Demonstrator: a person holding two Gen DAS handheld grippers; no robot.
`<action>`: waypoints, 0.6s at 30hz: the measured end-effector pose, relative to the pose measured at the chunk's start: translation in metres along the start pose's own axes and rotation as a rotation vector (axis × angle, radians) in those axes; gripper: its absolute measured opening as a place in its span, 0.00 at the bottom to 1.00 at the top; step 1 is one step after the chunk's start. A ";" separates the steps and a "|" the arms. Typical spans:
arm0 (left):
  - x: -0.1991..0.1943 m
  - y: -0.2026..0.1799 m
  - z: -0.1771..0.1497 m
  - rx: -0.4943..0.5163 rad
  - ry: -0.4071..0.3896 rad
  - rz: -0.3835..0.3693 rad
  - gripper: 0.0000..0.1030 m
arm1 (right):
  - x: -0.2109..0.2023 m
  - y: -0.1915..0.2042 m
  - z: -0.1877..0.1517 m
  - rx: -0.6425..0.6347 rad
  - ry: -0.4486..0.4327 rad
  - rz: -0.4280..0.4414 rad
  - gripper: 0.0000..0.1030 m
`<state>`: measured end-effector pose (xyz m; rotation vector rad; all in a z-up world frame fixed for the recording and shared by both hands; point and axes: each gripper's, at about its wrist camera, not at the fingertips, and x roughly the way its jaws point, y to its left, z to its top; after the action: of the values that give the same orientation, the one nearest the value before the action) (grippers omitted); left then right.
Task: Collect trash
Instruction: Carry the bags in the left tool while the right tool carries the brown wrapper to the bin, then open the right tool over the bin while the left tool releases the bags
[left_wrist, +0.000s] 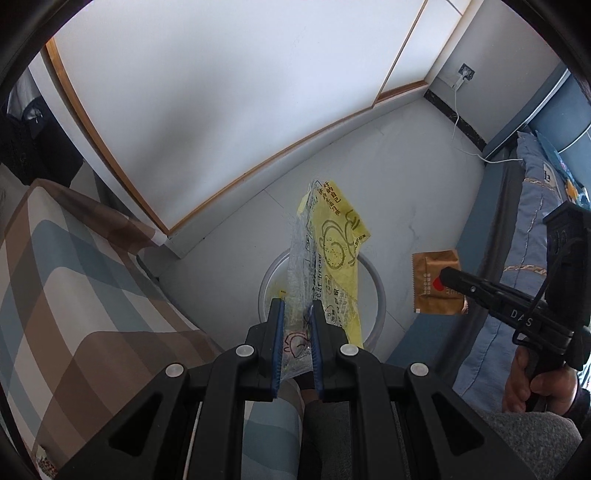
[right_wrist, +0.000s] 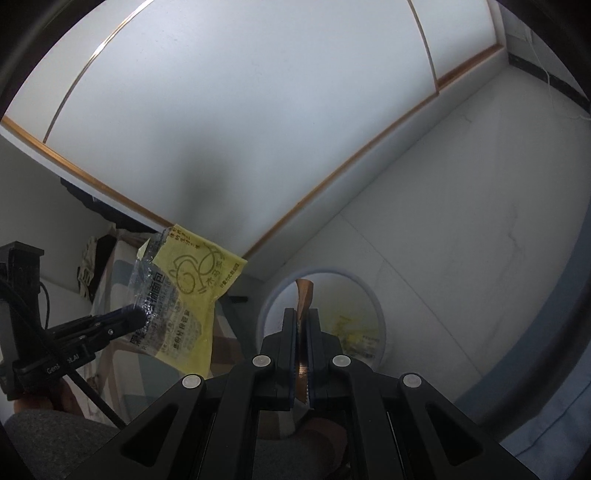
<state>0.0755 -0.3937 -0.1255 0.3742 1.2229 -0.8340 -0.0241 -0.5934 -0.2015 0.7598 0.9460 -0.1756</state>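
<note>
My left gripper (left_wrist: 296, 310) is shut on a yellow and clear plastic wrapper (left_wrist: 332, 240), which stands up from its blue pads over a round white bin (left_wrist: 382, 299) on the floor. In the left wrist view my right gripper (left_wrist: 447, 277) comes in from the right, shut on a brown foil wrapper (left_wrist: 428, 284) beside the bin. In the right wrist view my right gripper (right_wrist: 302, 314) pinches that brown wrapper (right_wrist: 303, 291) edge-on above the bin (right_wrist: 354, 280). The left gripper (right_wrist: 137, 314) holds the yellow wrapper (right_wrist: 184, 291) at the left. A yellow scrap (right_wrist: 352, 328) lies in the bin.
A plaid brown and blue cushion (left_wrist: 74, 288) lies to the left of the bin. A bed with a blue quilt (left_wrist: 524, 229) runs along the right. White wardrobe doors (left_wrist: 221, 92) stand behind. A white cable (left_wrist: 461, 136) hangs from a wall socket. A hand (left_wrist: 535, 387) grips the right tool.
</note>
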 end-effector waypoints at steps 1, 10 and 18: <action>0.003 0.002 0.001 -0.009 0.010 0.003 0.09 | 0.010 -0.002 0.000 0.003 0.018 0.001 0.04; 0.032 0.003 0.007 -0.036 0.085 0.027 0.09 | 0.067 -0.012 0.012 0.064 0.141 0.021 0.09; 0.053 -0.003 0.010 -0.014 0.155 0.045 0.09 | 0.070 -0.024 0.013 0.074 0.158 0.028 0.31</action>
<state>0.0856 -0.4217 -0.1709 0.4600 1.3580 -0.7679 0.0152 -0.6066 -0.2637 0.8645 1.0823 -0.1280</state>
